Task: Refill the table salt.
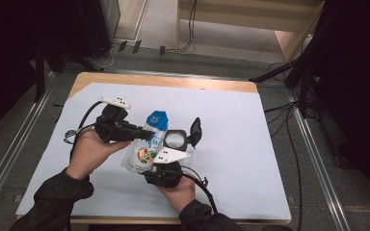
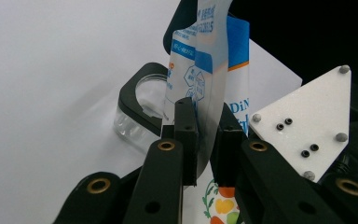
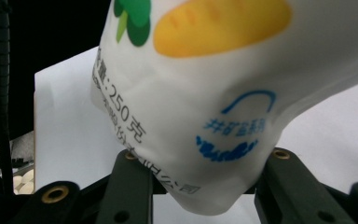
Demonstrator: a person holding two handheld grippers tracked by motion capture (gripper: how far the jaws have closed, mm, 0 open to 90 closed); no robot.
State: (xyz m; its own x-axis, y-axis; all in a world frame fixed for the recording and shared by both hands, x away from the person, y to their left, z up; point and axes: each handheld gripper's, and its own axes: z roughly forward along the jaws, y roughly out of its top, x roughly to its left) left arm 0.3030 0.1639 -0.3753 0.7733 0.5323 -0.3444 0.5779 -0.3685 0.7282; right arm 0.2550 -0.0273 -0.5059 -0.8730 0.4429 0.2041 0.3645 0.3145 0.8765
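A white pouch (image 1: 149, 139) with a blue top and printed food pictures is held upright between both grippers over the white sheet. From the left, my left gripper (image 1: 142, 132) pinches the pouch's thin upper film (image 2: 209, 56), which runs between the two pads of this gripper (image 2: 205, 135). From below, my right gripper (image 1: 143, 166) squeezes the pouch's bulging bottom (image 3: 205, 93) between its jaws (image 3: 205, 154). That gripper's grey three-cornered plate (image 2: 307, 121) sits just beside the pouch.
A clear tub (image 1: 176, 139) with an open black lid (image 1: 195, 131) stands on the sheet right behind the pouch, also seen as a tub (image 2: 142, 107) past the left jaws. The white sheet (image 1: 241, 159) covers a wooden table. Black stands and cables ring the table.
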